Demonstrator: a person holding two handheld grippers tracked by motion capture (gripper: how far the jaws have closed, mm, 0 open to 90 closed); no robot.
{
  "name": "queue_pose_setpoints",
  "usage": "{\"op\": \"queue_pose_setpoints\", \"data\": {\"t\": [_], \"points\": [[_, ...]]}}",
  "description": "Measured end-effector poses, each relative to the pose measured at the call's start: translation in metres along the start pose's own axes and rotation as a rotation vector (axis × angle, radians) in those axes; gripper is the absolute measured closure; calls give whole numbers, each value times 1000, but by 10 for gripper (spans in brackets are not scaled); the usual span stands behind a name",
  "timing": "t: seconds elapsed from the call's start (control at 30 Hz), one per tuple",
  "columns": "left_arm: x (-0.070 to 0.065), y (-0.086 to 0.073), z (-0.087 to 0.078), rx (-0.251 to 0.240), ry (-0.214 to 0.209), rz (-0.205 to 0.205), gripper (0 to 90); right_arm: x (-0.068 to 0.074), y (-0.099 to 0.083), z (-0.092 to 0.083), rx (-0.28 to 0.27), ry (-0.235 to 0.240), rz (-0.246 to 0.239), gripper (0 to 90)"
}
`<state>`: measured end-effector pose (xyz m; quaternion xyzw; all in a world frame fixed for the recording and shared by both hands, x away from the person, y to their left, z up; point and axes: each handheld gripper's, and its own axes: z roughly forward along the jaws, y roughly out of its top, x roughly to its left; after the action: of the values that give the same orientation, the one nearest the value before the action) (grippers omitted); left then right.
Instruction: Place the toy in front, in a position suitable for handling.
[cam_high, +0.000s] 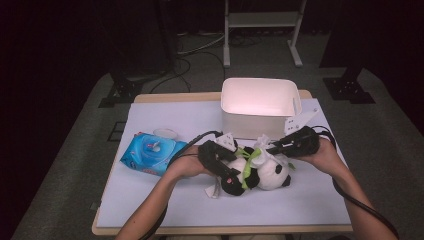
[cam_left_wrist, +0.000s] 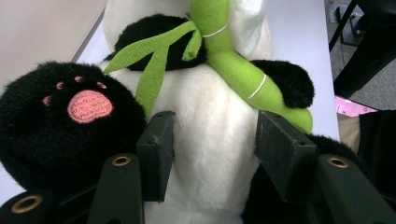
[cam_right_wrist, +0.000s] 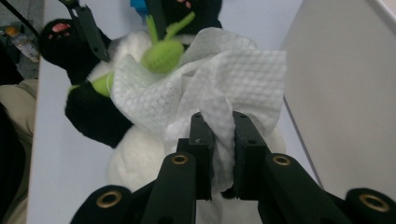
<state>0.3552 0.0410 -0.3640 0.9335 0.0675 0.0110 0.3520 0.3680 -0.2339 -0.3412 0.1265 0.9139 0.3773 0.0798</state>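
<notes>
A blue wipes packet (cam_high: 152, 153) lies at the left of the white table (cam_high: 150, 200); just right of it the left gripper (cam_high: 220, 162) clamps the white belly of a toy panda (cam_high: 257, 172) lying on the table in front of a white bin (cam_high: 257, 107); above the panda's head end, the right gripper (cam_high: 280, 146) pinches a crumpled white wipe (cam_right_wrist: 210, 88), which drapes over the toy's green bamboo (cam_left_wrist: 233, 65).

Fluffy plush panda (cam_left_wrist: 210, 140) with felt bamboo (cam_left_wrist: 224, 60), embossed paper wipe (cam_right_wrist: 205, 88), smooth matt plastic bin (cam_high: 257, 107).
</notes>
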Motion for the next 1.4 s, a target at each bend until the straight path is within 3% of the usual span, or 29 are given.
{"op": "queue_pose_setpoints", "data": {"t": [0.27,0.53,0.7,1.0,1.4], "points": [[-2,6,6,-7,6,-3,474,6,18,9,48,26,-48,792],[-1,8,8,-2,1,5,472,6,21,18,64,49,-47,794],[-2,6,2,-23,-7,2,450,5,12,19,60,67,-20,799],[-6,1,-11,-61,-45,-14,394,13,5,13,52,57,-22,801],[-2,-13,-23,-62,-8,-53,366,18,-8,1,27,36,-12,802]]}}
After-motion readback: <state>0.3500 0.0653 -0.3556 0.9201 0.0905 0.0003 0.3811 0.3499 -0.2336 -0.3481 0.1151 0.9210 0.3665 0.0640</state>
